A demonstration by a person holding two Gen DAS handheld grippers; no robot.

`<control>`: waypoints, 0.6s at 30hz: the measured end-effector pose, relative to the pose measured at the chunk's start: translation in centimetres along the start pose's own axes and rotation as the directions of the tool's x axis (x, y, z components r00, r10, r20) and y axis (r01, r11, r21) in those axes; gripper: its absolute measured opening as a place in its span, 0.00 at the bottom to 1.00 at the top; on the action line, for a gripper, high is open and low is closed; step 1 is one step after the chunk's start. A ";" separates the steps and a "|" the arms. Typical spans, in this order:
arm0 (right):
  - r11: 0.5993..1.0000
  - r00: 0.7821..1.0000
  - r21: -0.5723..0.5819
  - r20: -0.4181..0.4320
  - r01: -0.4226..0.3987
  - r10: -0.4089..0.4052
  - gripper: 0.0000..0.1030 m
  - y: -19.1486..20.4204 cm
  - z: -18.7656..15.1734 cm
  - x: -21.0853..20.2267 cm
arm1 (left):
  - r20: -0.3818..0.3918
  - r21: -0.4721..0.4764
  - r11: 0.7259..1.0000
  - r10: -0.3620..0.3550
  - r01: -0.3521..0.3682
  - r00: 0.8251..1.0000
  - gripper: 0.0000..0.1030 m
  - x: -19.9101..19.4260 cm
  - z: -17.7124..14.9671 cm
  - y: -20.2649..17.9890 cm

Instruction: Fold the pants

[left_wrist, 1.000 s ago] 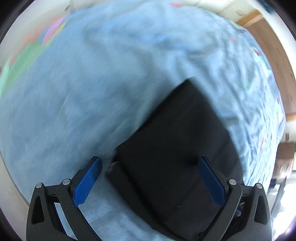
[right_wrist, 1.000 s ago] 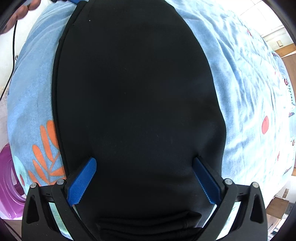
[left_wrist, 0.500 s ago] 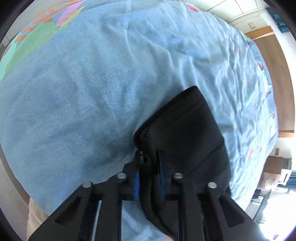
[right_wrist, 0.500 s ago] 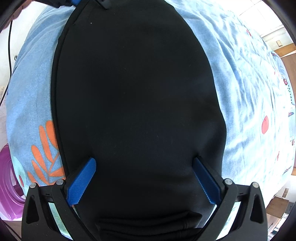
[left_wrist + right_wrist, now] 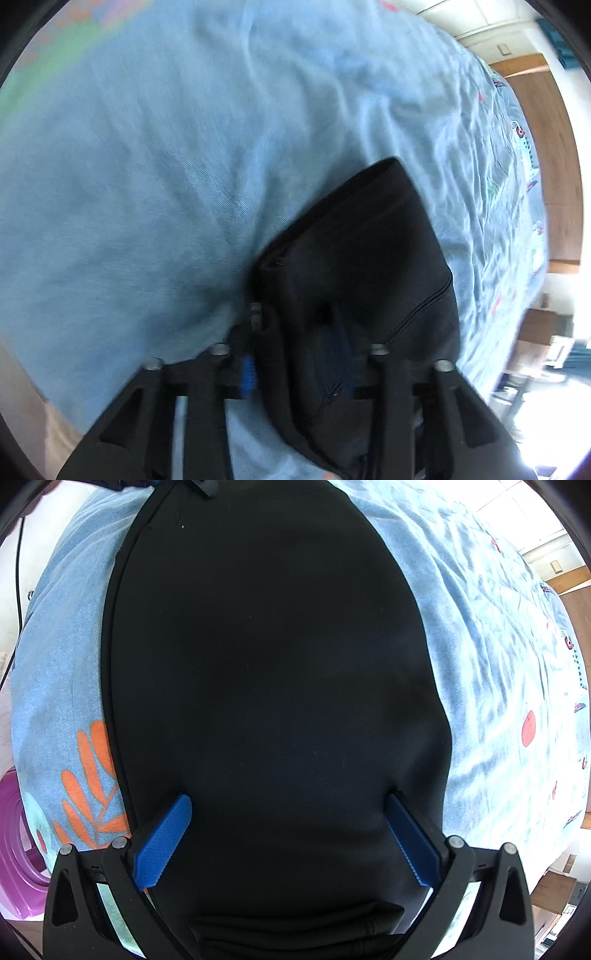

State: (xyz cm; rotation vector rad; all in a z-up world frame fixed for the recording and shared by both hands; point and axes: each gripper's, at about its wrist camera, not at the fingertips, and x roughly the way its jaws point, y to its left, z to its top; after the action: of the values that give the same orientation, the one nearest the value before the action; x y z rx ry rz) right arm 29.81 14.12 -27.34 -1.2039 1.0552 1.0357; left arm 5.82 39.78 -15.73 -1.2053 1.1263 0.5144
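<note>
We see black pants (image 5: 354,258) lying on a bed covered by a light blue sheet (image 5: 166,166).

In the left wrist view, our left tool (image 5: 299,365) is clamped on a corner of the pants, its blue pads nearly together with dark cloth bunched between them. From the tool the pants stretch away toward 1 o'clock, ending in a squared corner. Layered edges show at the gripped corner, so we judge the pants already folded at least once. The picture is blurred, so finer detail is uncertain.

In the right wrist view, our right tool (image 5: 288,834) hangs over the pants (image 5: 273,664) with its blue pads wide apart, one at each side of the cloth, gripping nothing. The cloth fills most of this view, its long axis running from 6 o'clock to 12 o'clock. A thicker band lies at 6 o'clock; we cannot tell if it is the waistband. The sheet (image 5: 498,664) shows on both sides, with an orange leaf print (image 5: 92,794) at 8 o'clock.

We judge the task partly done: the pants lie flat and long, and at least one more fold across the length seems left.
</note>
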 end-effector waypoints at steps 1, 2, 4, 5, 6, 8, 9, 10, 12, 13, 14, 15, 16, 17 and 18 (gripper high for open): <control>1.000 1.000 0.000 -0.001 0.000 0.000 1.00 0.0 0.0 0.0 | -0.013 0.000 1.000 0.000 0.000 1.000 0.33 0.2 0.3 0.0; 1.000 1.000 0.000 -0.001 0.000 0.000 1.00 0.0 0.1 0.0 | -0.025 0.006 1.000 0.008 -0.008 1.000 0.31 0.3 0.5 -0.1; 1.000 1.000 0.001 0.000 0.000 0.000 1.00 0.0 0.0 0.1 | -0.017 0.026 1.000 0.005 -0.005 1.000 0.16 -0.1 0.6 -0.5; 1.000 1.000 0.002 0.000 0.001 -0.001 1.00 0.0 0.0 0.1 | -0.009 0.047 0.999 0.013 -0.013 1.000 0.10 -0.4 0.5 -0.8; 1.000 1.000 0.003 0.001 0.002 -0.002 1.00 0.1 0.0 0.2 | -0.001 0.061 0.998 0.016 -0.016 1.000 0.09 -0.7 0.3 -1.0; 1.000 1.000 0.003 0.004 0.003 -0.003 1.00 0.1 -0.1 0.3 | 0.027 0.078 0.997 0.005 -0.007 1.000 0.08 -1.7 -0.1 -1.3; 1.000 1.000 0.003 0.004 0.003 -0.003 1.00 0.2 -0.1 0.3 | 0.040 0.083 0.997 -0.003 -0.001 0.999 0.08 -2.1 -0.4 -1.4; 1.000 1.000 0.004 0.004 0.002 -0.002 1.00 0.2 -0.2 0.3 | 0.059 0.091 0.996 -0.016 0.010 0.998 0.08 -2.7 -0.7 -1.6; 1.000 1.000 0.005 0.000 0.003 -0.003 1.00 0.2 -0.2 0.4 | 0.092 0.122 0.992 -0.043 0.031 0.995 0.08 -3.9 -1.6 -2.2; 1.000 1.000 0.006 -0.006 0.002 -0.002 1.00 0.2 -0.2 0.4 | 0.105 0.143 0.989 -0.053 0.038 0.993 0.08 -4.4 -2.0 -2.5; 1.000 1.000 0.008 -0.016 0.000 0.000 1.00 0.2 -0.1 0.5 | 0.115 0.168 0.985 -0.062 0.042 0.991 0.08 -4.9 -2.4 -2.9; 1.000 1.000 0.008 -0.031 -0.004 0.005 1.00 0.2 0.1 0.7 | 0.124 0.199 0.979 -0.067 0.041 0.990 0.08 -5.3 -2.8 -3.5; 1.000 0.999 0.006 -0.047 -0.011 0.011 1.00 0.1 0.3 1.0 | 0.131 0.224 0.974 -0.074 0.043 0.989 0.08 -5.7 -3.2 -3.9; 1.000 0.998 0.003 -0.058 -0.018 0.019 1.00 0.1 0.6 1.3 | 0.135 0.244 0.969 -0.079 0.045 0.988 0.08 -6.0 -3.4 -4.3; 1.000 0.997 -0.002 -0.066 -0.029 0.028 1.00 0.0 0.8 1.6 | 0.140 0.265 0.963 -0.083 0.044 0.987 0.08 -6.3 -3.7 -4.8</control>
State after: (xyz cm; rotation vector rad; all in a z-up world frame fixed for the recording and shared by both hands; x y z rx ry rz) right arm 30.18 14.99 -28.82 -1.2356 1.1258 1.0252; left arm 5.73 36.25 -7.77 -0.9541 0.9895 0.3867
